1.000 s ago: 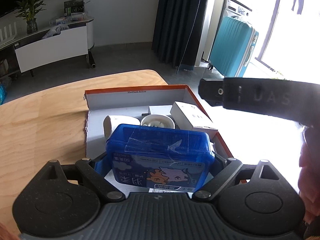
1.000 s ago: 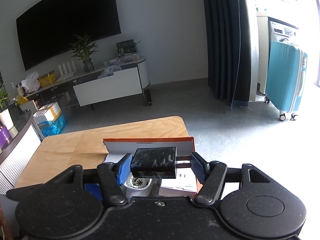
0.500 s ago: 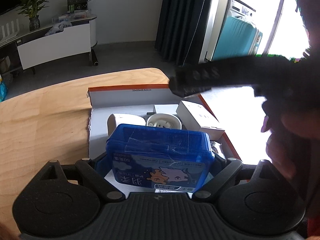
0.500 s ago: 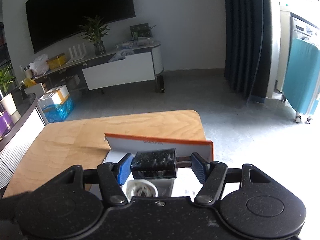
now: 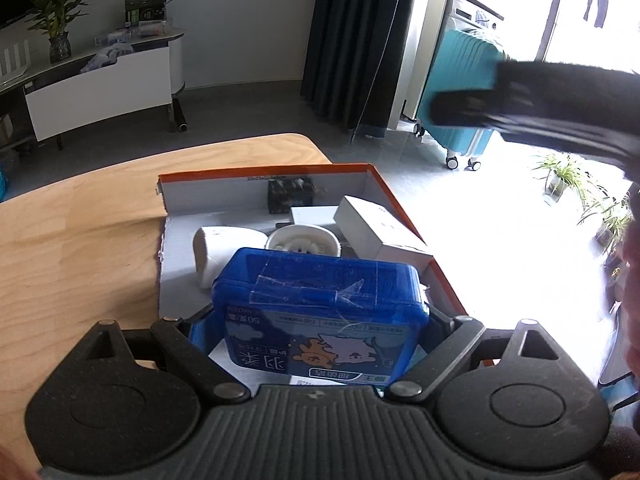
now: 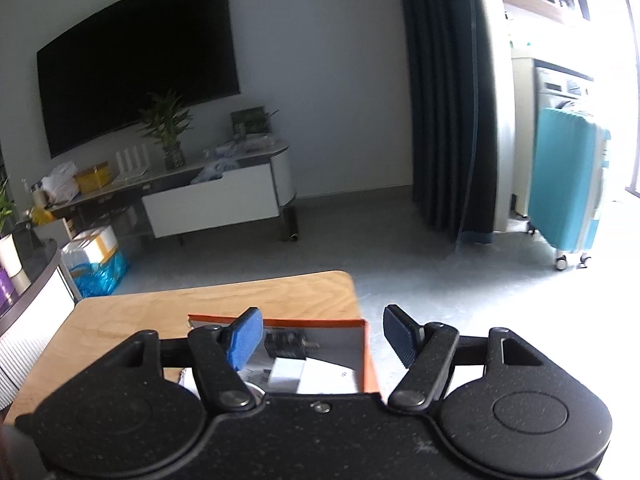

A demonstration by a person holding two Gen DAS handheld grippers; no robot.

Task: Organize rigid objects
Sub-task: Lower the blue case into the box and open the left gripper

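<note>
A: What carries everything here?

B: A wooden table (image 5: 80, 232). Near its far right corner stands an orange cardboard box (image 5: 404, 216), open on top.

A: And the blue plastic case (image 5: 320, 312)?

B: It is above the near edge of the box, pinched on its two short sides by the left gripper (image 5: 320, 320). I judge it stiff and light, but the smooth lid with clear tape may be slippery, so the side walls are the good place to hold.

A: What lies in the box?

B: A white carton (image 5: 380, 228) along the right wall, a white mug (image 5: 216, 248) on its side toward the left wall, and a small black block (image 5: 290, 196) against the far wall.

A: The right gripper (image 6: 322, 338)?

B: Its jaws are opening, nothing between them; the black block lies below, free.
</note>
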